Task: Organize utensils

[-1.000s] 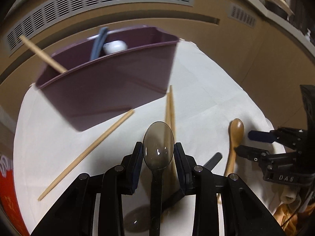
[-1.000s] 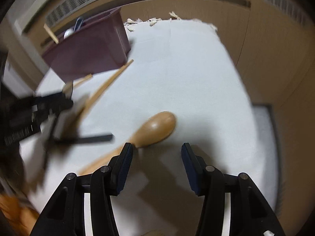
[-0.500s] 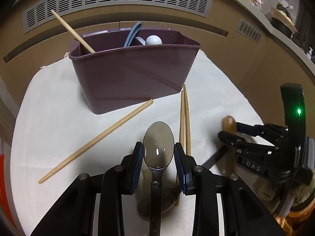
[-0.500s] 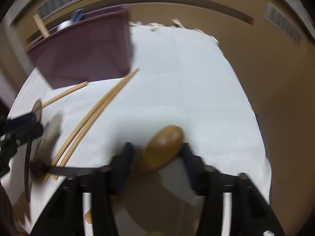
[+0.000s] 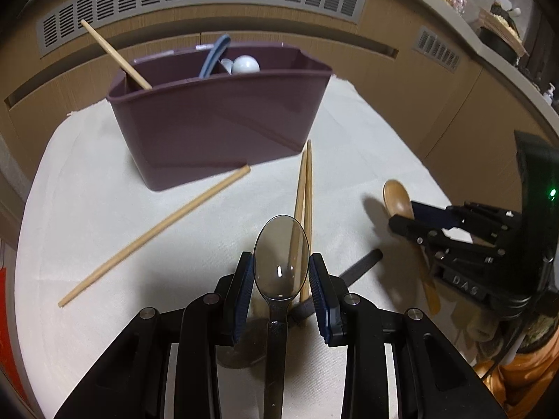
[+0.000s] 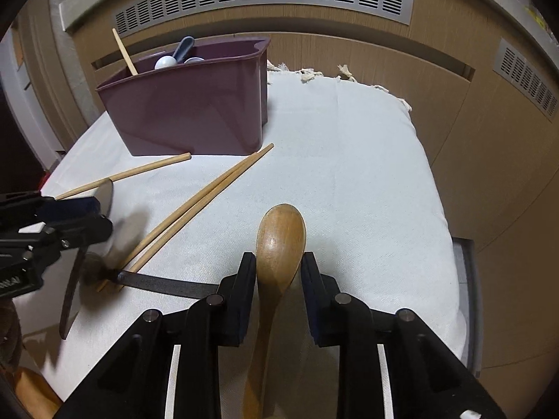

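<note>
Caddy (image 5: 223, 129) behind chopsticks (image 5: 304, 188) on cloth (image 5: 87, 181)

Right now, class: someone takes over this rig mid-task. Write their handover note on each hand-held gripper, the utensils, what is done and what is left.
Left hand-held gripper: shut on the translucent grey spoon.
Right hand-held gripper: shut on the wooden spoon.
Done: the maroon caddy already holds one chopstick, a blue handle and white spoons.
Left: drop both held spoons in the caddy, then collect the chopstick pair, the single chopstick and the dark utensil lying on the white cloth.
</note>
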A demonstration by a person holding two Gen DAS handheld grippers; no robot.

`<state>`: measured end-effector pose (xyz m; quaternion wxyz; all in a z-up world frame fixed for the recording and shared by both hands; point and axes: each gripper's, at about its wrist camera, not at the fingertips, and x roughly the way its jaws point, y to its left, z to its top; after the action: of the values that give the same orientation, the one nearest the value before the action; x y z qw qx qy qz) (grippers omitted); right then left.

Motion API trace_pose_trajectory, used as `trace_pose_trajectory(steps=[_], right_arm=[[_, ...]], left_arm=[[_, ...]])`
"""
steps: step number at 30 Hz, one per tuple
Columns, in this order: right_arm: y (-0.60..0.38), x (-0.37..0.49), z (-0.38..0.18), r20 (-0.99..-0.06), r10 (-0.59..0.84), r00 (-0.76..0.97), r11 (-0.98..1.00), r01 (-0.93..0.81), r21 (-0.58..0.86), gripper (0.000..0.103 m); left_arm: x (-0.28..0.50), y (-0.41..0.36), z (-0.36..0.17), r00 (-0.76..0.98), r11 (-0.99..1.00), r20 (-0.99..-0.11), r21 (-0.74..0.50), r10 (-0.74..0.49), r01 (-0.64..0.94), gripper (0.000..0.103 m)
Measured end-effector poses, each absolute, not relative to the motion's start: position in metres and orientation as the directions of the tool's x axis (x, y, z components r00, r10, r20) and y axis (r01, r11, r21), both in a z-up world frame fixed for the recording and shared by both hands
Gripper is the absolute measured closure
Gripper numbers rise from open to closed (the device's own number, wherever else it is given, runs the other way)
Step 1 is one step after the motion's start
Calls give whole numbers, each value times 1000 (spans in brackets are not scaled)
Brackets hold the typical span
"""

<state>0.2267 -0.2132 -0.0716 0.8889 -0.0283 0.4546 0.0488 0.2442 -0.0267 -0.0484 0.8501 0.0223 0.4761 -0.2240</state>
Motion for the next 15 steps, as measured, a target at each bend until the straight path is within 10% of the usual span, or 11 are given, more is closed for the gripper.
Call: trace_pose_trajectory(steps=[15], right_arm=[[-213,233,-68,-805,142,576,982,-183,42,79]], left_arm=[[235,-50,-38,419,858,-811,-186,-409,478,70]])
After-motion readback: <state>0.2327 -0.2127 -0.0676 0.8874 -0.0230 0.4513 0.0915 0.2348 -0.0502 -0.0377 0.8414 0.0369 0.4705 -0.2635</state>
